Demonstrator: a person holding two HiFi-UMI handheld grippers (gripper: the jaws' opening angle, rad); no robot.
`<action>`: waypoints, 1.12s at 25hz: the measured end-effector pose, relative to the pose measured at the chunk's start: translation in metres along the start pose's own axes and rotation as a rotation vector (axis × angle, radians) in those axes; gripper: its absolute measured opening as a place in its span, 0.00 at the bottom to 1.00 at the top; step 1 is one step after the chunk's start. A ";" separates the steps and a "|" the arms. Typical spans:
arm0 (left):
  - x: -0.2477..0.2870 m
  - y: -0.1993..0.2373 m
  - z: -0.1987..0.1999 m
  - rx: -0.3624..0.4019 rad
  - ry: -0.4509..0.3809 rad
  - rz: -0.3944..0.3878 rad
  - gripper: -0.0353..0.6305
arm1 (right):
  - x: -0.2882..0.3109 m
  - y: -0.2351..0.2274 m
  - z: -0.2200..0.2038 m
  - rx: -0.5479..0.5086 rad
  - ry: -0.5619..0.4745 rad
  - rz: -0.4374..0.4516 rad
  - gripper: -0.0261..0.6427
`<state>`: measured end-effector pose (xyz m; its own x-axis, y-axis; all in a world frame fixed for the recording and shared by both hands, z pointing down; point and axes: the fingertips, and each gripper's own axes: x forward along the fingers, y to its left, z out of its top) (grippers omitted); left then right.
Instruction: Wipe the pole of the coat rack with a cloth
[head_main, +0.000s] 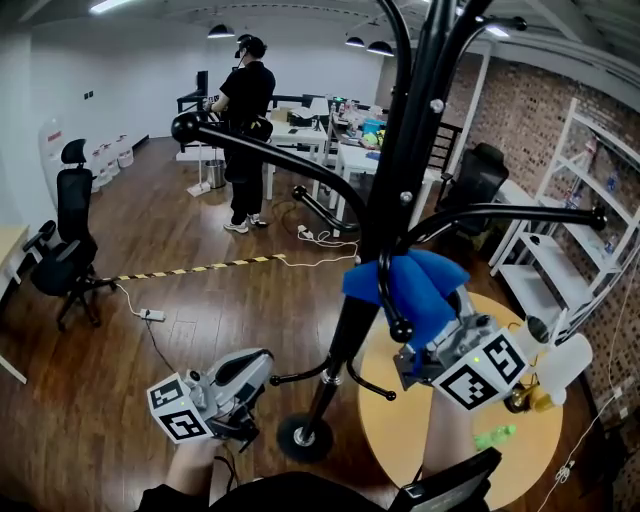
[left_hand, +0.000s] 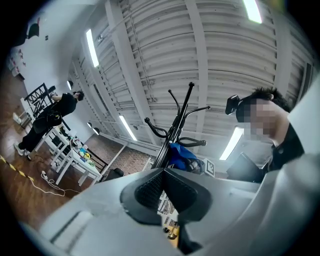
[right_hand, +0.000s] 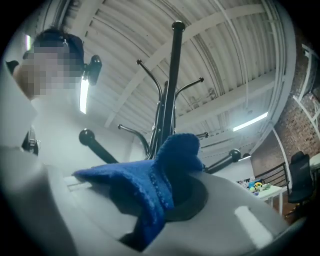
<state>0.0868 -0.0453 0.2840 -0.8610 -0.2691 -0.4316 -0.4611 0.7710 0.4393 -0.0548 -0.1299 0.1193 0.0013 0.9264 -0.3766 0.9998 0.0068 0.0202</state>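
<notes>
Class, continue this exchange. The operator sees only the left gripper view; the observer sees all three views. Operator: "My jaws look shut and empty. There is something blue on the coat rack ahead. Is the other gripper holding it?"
Observer: Yes. The right gripper is shut on the blue cloth, which bunches up between its jaws.
Operator: Is the cloth on the pole?
Observer: In the head view it appears to lie against the pole, and one curved hook crosses in front of it.
Operator: Where is my gripper?
Observer: The left gripper is low and to the left of the pole. It is near the rack's round base and touches nothing.
</notes>
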 end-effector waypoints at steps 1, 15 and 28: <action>-0.001 0.001 0.002 0.003 -0.005 0.002 0.06 | 0.002 -0.002 0.008 0.008 -0.027 -0.005 0.11; -0.009 0.006 0.021 0.029 -0.060 -0.007 0.06 | -0.039 -0.014 0.152 -0.080 -0.381 -0.088 0.20; 0.013 0.000 0.010 0.004 -0.046 -0.069 0.06 | -0.056 -0.012 0.170 -0.091 -0.405 -0.105 0.21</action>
<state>0.0773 -0.0431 0.2703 -0.8161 -0.2951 -0.4969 -0.5184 0.7536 0.4040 -0.0635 -0.2461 -0.0170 -0.0741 0.6961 -0.7141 0.9889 0.1435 0.0373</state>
